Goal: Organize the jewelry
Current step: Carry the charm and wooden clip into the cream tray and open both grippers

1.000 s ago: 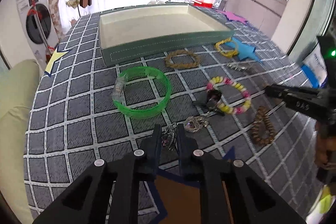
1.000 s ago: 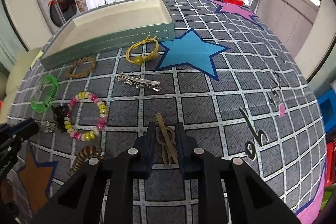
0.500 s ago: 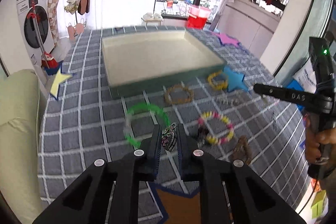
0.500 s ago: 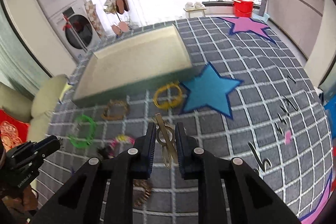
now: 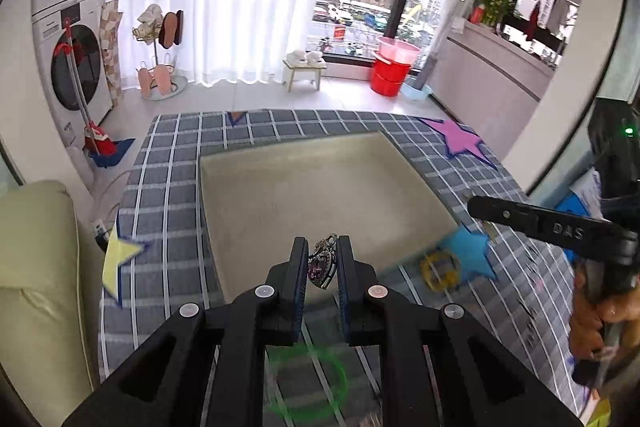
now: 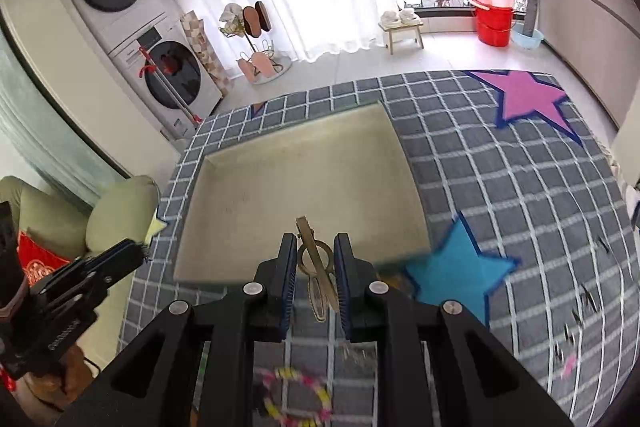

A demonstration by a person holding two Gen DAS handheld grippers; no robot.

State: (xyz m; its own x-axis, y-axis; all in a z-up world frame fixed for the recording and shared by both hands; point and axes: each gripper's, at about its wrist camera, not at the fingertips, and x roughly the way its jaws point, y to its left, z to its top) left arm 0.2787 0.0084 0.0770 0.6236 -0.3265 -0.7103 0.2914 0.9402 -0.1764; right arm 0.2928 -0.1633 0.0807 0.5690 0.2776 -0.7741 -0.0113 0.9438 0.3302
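Left tool (image 5: 322, 259): pads pressed on a heart-shaped charm (image 5: 321, 264), which hangs between them above the near edge of the tray (image 5: 320, 187); I hold it high, I judge, so it clears the tray wall before being lowered in. Right tool (image 6: 314, 259): pinching a bronze hair clip (image 6: 316, 267) lengthwise, its tip poking out past the pads, likewise poised over the tray's near rim. Tray: cream-lined, shallow, nothing inside that I can see, set on the checked table (image 6: 500, 187), apparently the collecting place. Left behind on the cloth: green bangle (image 5: 306, 383), yellow hair tie (image 5: 440, 269) beside a blue star (image 6: 456, 275), beaded bracelet (image 6: 296, 395). Legible writing: "DAS" on the right tool's arm as seen from the left wrist; nothing else readable.
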